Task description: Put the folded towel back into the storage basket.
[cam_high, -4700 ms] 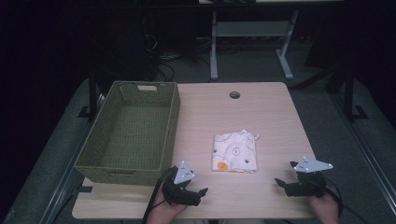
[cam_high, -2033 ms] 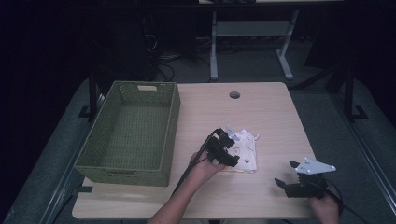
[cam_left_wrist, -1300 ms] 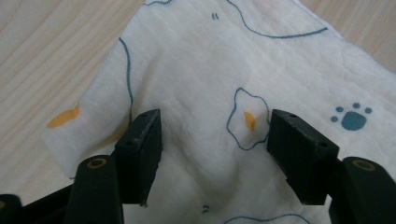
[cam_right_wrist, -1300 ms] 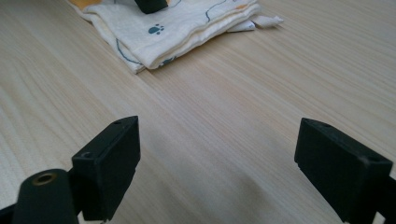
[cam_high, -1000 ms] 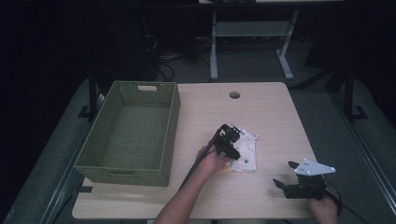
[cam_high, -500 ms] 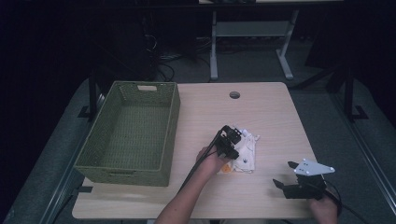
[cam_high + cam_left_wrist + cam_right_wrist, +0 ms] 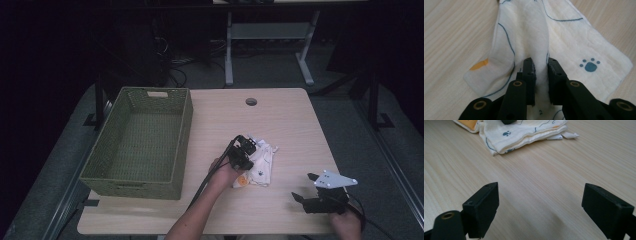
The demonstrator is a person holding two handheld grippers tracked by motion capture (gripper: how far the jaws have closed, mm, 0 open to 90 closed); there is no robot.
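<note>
A folded white cloth (image 7: pixel 261 161) with blue paw prints and orange marks lies near the middle of the table. My left gripper (image 7: pixel 243 151) is on top of it, and in the left gripper view its jaws pinch a raised fold of the cloth (image 7: pixel 534 45); the left gripper (image 7: pixel 540 63) is shut on it. My right gripper (image 7: pixel 306 186) rests near the table's front right edge, apart from the cloth. In the right gripper view the right gripper (image 7: pixel 540 195) stands wide open over bare wood, with the cloth (image 7: pixel 524 132) farther off.
A green woven basket (image 7: pixel 142 141) with nothing inside stands on the left side of the wooden table (image 7: pixel 290 125). A round cable hole (image 7: pixel 251 101) sits near the far edge. Dark floor and a metal stand lie beyond the table.
My left gripper travelled from the front edge to the cloth and closed on a fold of it, bunching the cloth slightly. The right gripper stayed near the front right edge.
</note>
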